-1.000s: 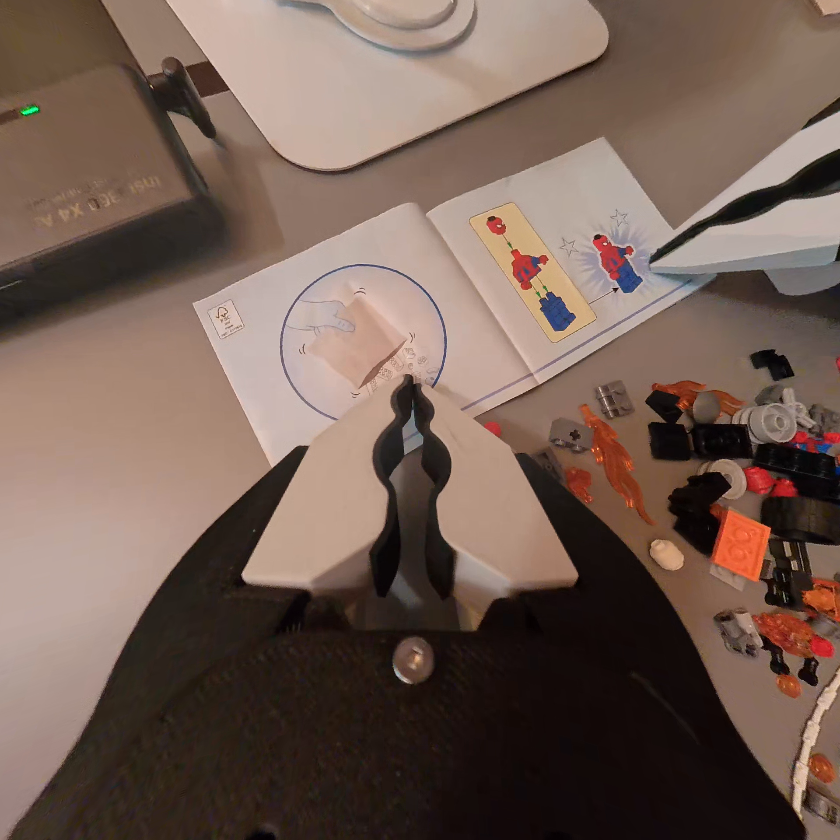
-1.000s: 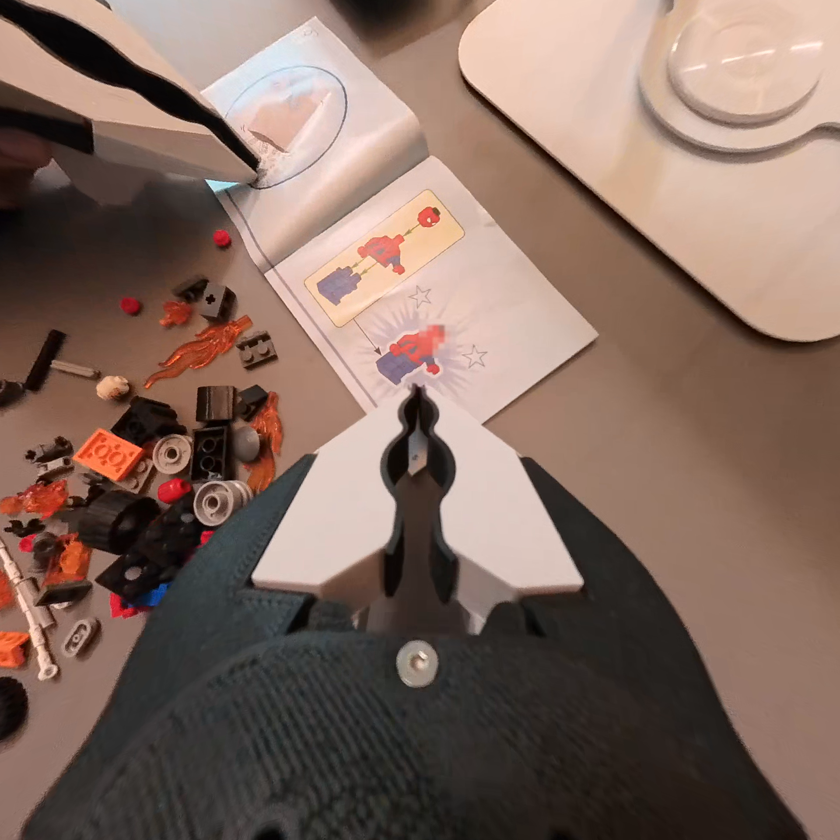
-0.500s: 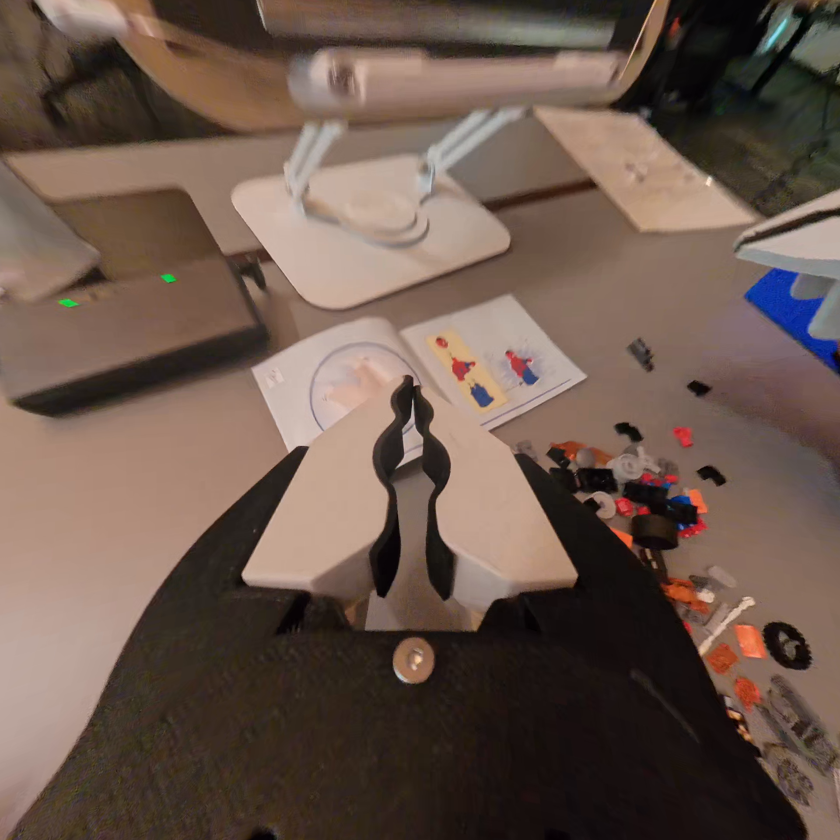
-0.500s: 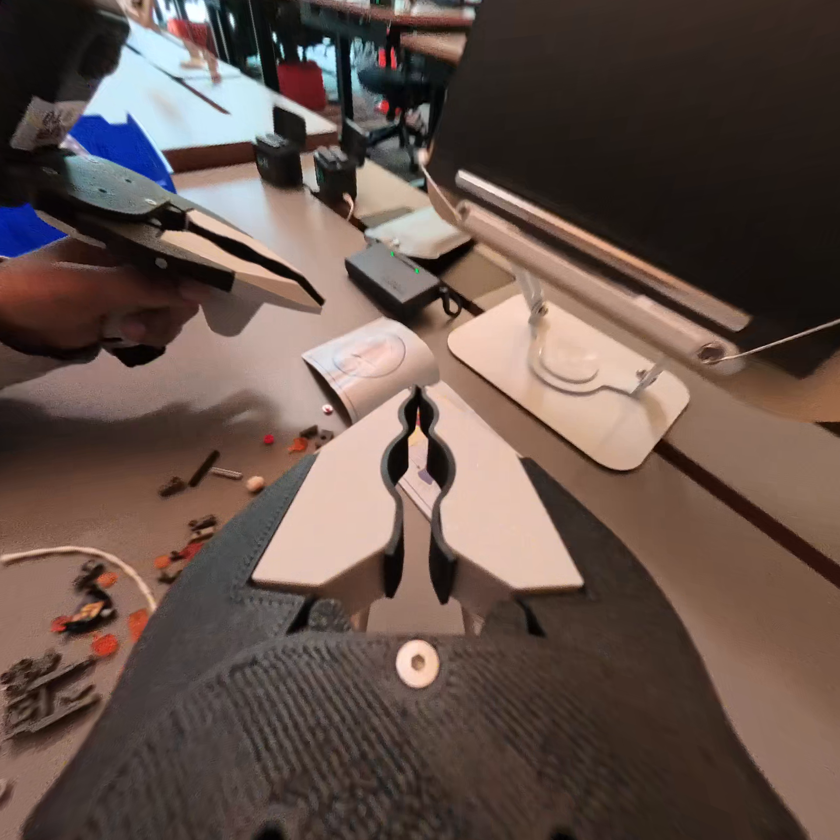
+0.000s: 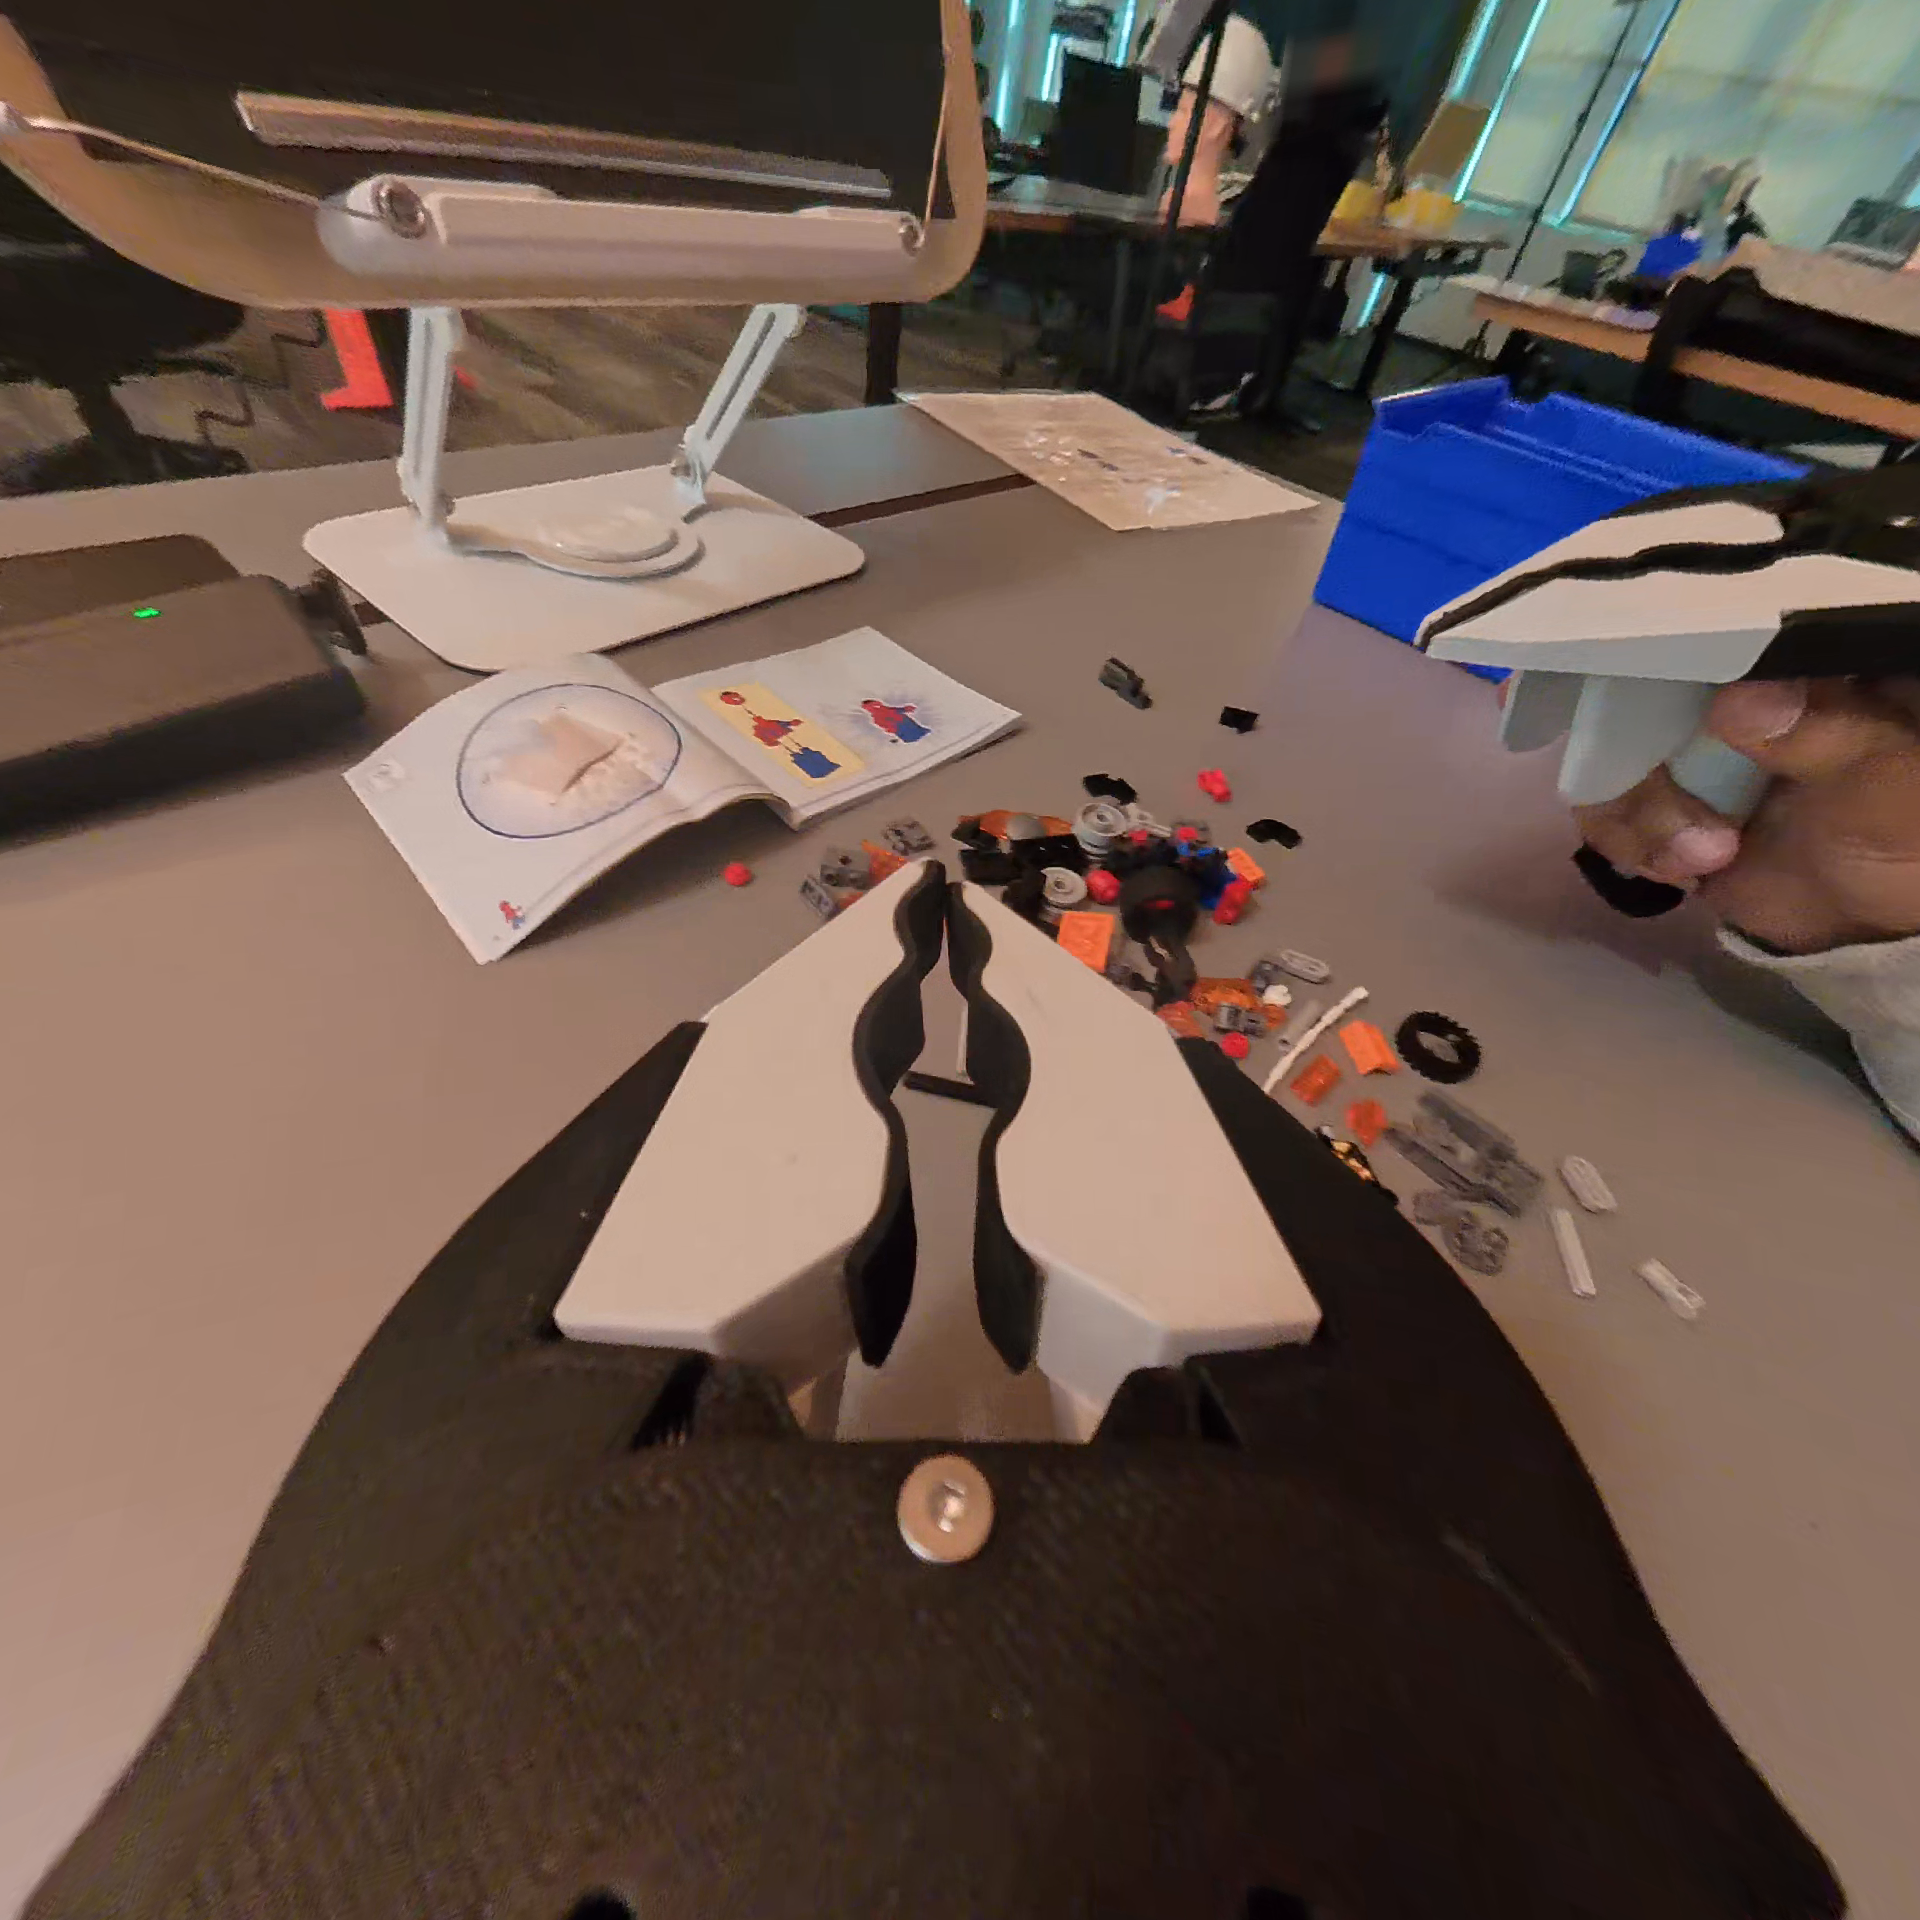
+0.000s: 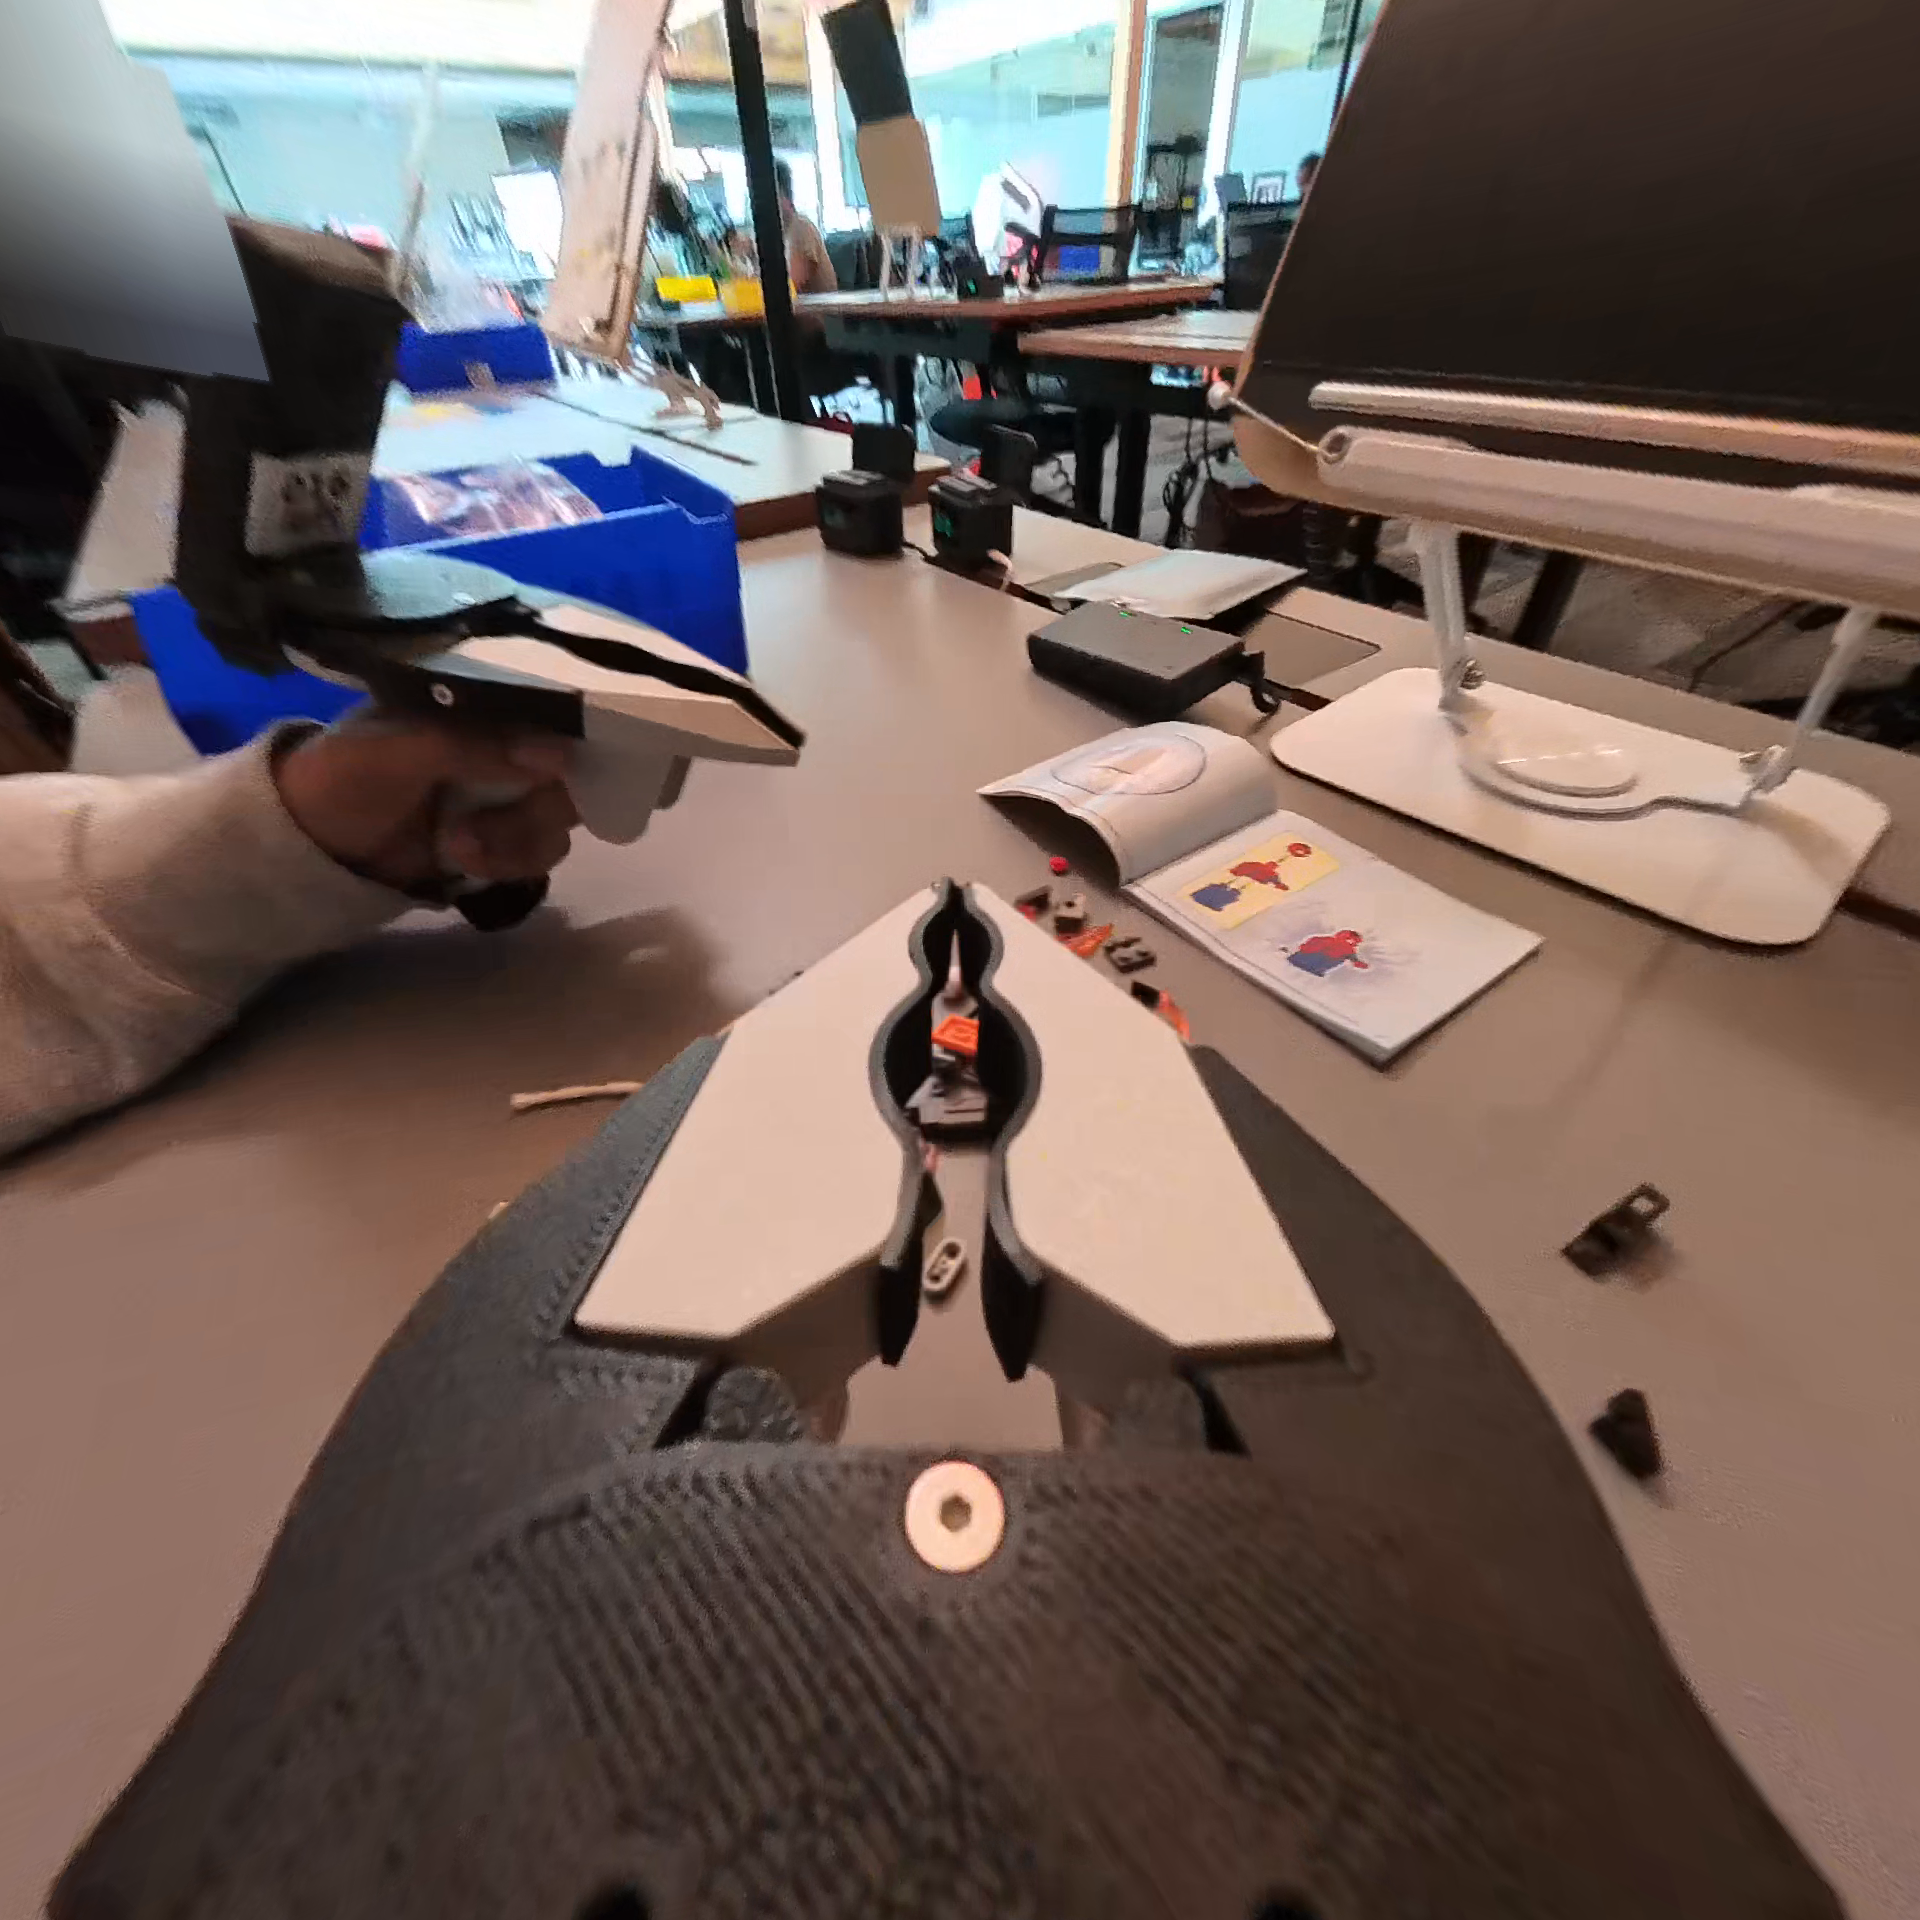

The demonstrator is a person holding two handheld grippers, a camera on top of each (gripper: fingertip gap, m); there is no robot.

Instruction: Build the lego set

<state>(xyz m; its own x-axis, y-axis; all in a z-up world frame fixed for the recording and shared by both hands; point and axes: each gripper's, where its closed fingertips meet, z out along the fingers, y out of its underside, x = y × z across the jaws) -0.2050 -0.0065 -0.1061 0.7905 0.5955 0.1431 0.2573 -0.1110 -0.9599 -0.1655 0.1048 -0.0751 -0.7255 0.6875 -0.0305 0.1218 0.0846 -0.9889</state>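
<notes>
Both grippers now ride high above the grey table (image 5: 260,1039), where a second ago they hovered low over the instruction booklet (image 5: 665,769). The left gripper (image 5: 943,902) shows its tips nearly together and empty; the right gripper (image 6: 950,896) has its tips touching, also empty. Loose lego pieces (image 5: 1132,894) lie at two o'clock of the left tips, the open booklet at eleven o'clock. In the right wrist view the gripper body hides most pieces; the white laptop stand (image 6: 1579,821) is cut off at three o'clock.
</notes>
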